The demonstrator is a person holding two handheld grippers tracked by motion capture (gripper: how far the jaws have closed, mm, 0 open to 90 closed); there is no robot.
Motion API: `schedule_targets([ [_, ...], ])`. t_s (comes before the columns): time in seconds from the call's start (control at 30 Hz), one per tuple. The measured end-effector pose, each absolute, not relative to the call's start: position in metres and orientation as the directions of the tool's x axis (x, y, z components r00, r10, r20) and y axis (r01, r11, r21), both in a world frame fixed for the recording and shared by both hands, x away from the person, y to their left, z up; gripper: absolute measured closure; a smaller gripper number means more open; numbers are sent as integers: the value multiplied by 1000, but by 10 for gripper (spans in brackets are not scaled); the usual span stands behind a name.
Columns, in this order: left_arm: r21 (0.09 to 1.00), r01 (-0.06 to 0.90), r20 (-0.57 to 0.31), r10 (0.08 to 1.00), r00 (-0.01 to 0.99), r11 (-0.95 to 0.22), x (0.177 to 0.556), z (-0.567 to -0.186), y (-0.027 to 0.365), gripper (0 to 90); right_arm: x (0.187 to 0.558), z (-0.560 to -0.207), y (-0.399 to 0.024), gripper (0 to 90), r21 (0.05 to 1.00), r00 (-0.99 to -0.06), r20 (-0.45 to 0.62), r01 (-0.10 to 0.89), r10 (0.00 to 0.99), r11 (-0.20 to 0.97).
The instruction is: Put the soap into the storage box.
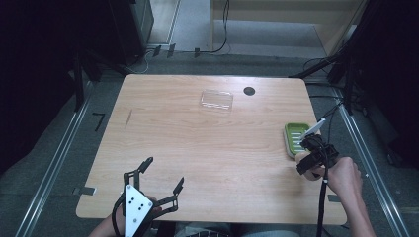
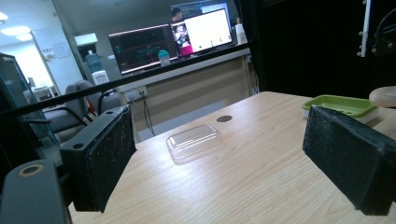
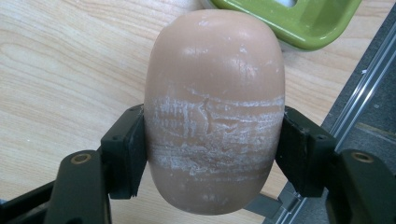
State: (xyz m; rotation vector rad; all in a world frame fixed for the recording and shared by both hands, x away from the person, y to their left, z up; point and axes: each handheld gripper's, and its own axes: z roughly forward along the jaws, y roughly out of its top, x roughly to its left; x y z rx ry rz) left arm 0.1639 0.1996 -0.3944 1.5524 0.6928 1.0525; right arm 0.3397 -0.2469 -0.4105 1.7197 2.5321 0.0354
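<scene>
Clamped on a tan bar of soap (image 3: pixel 215 112), the right gripper (image 3: pixel 212 154) presses one black pad (image 3: pixel 135 154) against each long side of the bar, which fills the middle of the right gripper view and carries white scuff marks across its lower half. In the high view this gripper (image 1: pixel 312 157) sits at the right edge of the frame, held in the person's right hand (image 1: pixel 343 175), with the soap (image 1: pixel 307 171) just over the right rim of the wooden table (image 1: pixel 207 148). At the bottom left of the high view, closer to the camera, the left gripper (image 1: pixel 162 177) rests low over the table's near edge with its jaws spread wide and nothing between them; the left gripper view confirms this, the two black pads (image 2: pixel 105 158) standing well apart at the frame's left and right sides. Just beyond the soap lies a green soap dish (image 1: pixel 295 138), near the table's right edge; in the right gripper view its rim (image 3: pixel 299 23) shows at the upper right, close to the bar's far end. Farther back, in the upper middle of the high view, a clear plastic lid (image 1: pixel 216 99) lies flat on the wood, and a small dark round hole (image 1: pixel 249 91) sits beside it to the right, near the far edge.
</scene>
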Motion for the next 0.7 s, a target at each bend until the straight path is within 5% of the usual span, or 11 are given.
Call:
schedule_targets([
  [0.7,964,-99,265,858,439,-247,164,-395,199,99,365,-400,-241,337,86,-382,-57,919,922,386],
])
